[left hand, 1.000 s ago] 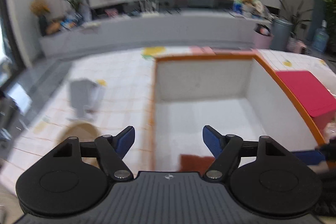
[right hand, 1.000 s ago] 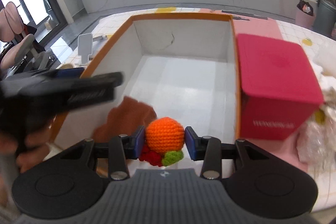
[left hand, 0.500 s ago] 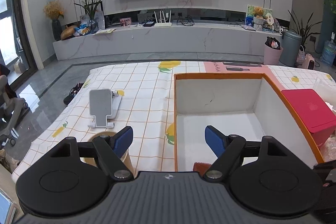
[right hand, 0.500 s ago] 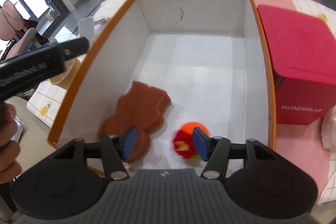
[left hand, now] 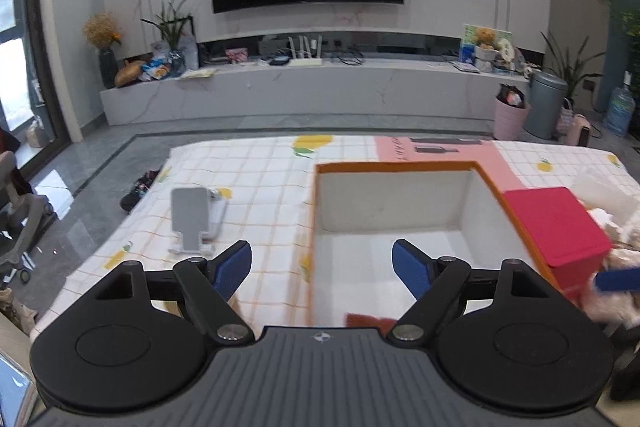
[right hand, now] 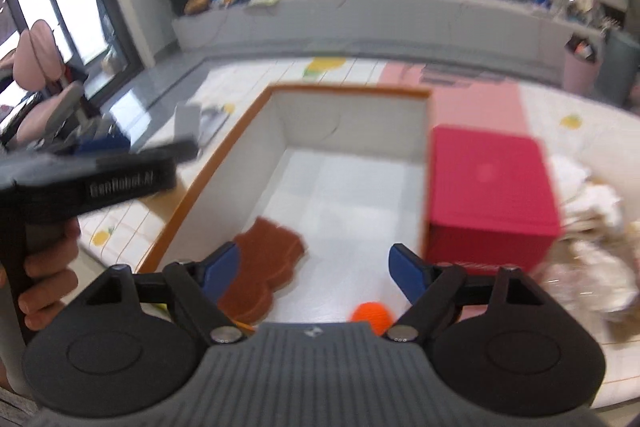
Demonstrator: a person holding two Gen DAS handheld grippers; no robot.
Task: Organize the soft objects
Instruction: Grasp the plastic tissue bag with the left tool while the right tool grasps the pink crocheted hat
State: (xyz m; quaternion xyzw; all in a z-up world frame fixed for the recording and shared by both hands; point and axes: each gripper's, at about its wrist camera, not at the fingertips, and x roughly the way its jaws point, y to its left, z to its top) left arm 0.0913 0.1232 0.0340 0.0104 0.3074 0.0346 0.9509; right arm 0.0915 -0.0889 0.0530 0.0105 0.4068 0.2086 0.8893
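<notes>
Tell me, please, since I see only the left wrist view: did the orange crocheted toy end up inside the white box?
Observer: Yes. The right wrist view shows the orange crocheted toy lying on the floor of the white box, at its near end.
Operator: Is the right claw holding it?
Observer: No. The right claw has just been opening; its jaws stand wide apart with nothing between them.
Operator: I can see only a brown sliver at my view's bottom edge. What is it?
Observer: A flat brown plush piece, lying on the box floor to the left of the orange toy.
</notes>
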